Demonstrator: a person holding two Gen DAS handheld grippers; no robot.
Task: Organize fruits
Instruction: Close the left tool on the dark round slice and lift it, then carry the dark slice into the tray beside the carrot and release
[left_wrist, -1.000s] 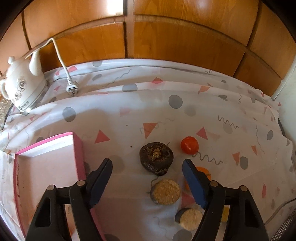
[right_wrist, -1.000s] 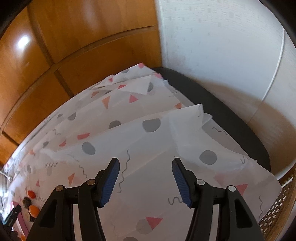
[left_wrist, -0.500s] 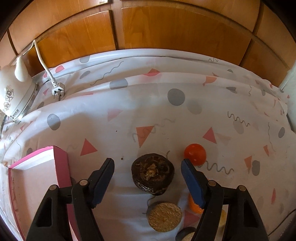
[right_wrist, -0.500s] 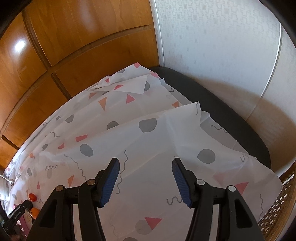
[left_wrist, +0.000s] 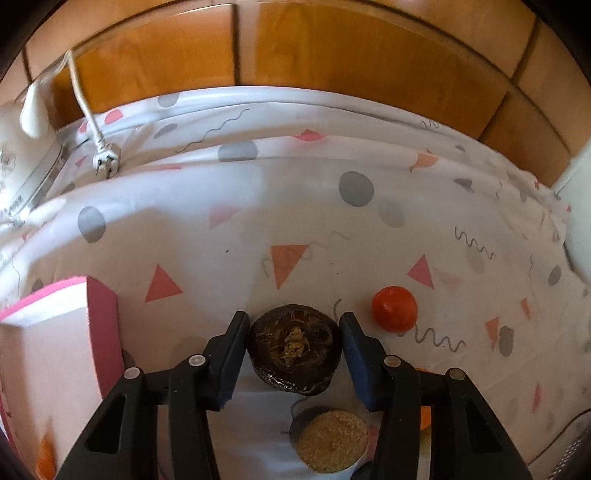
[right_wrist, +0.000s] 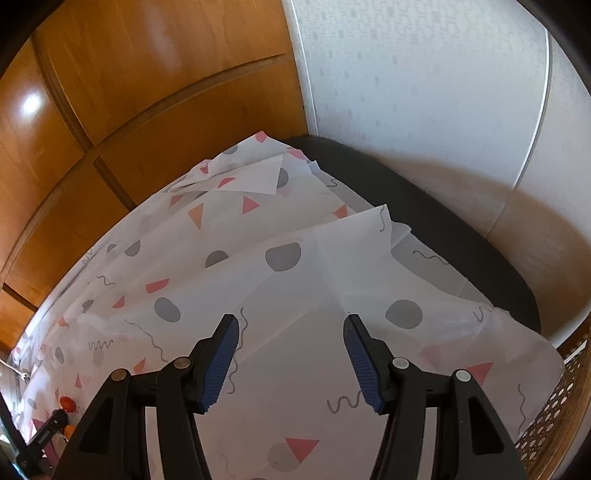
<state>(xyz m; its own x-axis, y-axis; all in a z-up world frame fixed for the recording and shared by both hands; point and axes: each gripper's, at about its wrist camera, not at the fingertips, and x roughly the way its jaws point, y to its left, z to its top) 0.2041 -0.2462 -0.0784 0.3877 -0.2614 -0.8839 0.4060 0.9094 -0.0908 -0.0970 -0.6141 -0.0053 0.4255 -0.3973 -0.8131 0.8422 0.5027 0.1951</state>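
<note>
Our left tool (left_wrist: 293, 354) is closing its jaws around the dark brown, round, wrinkled fruit (left_wrist: 294, 349); the blue pads sit right at its left and right sides, and we cannot tell whether they press it yet. The fruit rests on the white table cover printed with grey dots and pink triangles (left_wrist: 221, 206). Just right of it lies a small round red-orange fruit (left_wrist: 394, 308), apart from the tool. Nearer to us sits a round dark piece with a tan, grainy cut face (left_wrist: 331, 441). To the left stands the pink-edged open box (left_wrist: 55, 332), with an orange object showing at its near corner. At the far left, a white kettle (left_wrist: 18, 155) and its white plug (left_wrist: 106, 161) lie by the wooden panel wall (left_wrist: 332, 48).

Our right tool (right_wrist: 290, 360) hangs spread over the bare cover with nothing between its pads.
</note>
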